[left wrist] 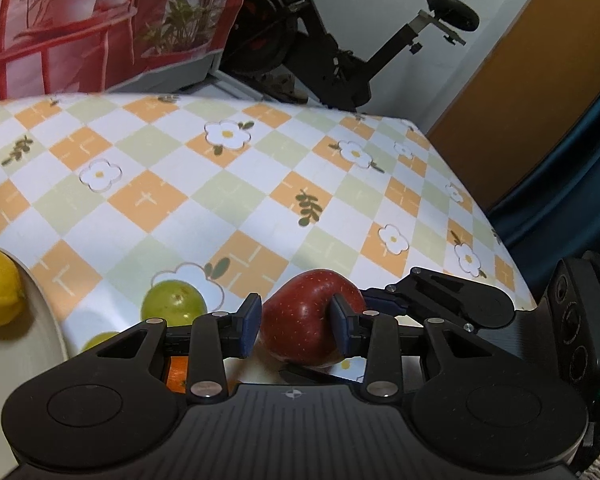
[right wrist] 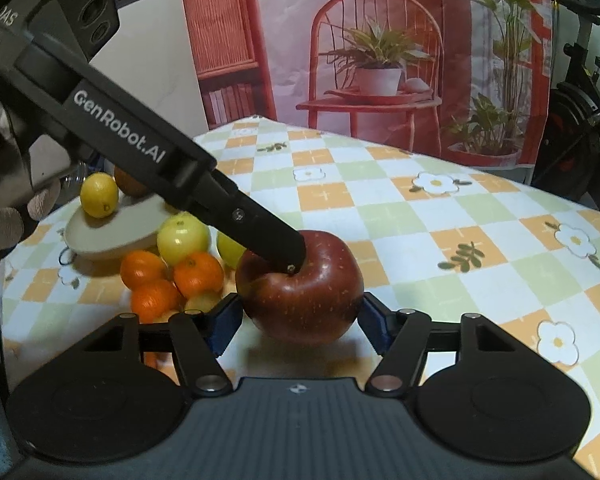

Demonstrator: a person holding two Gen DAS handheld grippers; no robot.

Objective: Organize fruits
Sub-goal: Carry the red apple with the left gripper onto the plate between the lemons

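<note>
**Two grippers around one red apple**

Closest to the right wrist camera, the right gripper straddles a single glossy dark-red apple that sits on the orange, green and white checked flower-print tablecloth. Its jaws are spread fairly wide, with one blue pad at each flank of the fruit. Whether they press on it or only lie against it cannot be told.

The left gripper has its two blue pads narrowed onto the same apple, one on each side, gripping it. From the right wrist view its black finger comes down from the upper left and meets the apple's top by the stem hollow.

Left of the apple is a loose cluster of fruit:
- Three small oranges lie touching one another.
- Two yellow-green round fruits lie just behind them, one half hidden by the left gripper.
- One yellow lemon lies on the beige oval plate, with a brownish fruit, mostly hidden, beside it.

Behind the table hang a printed backdrop of a red chair and potted plants and one black exercise bike.
</note>
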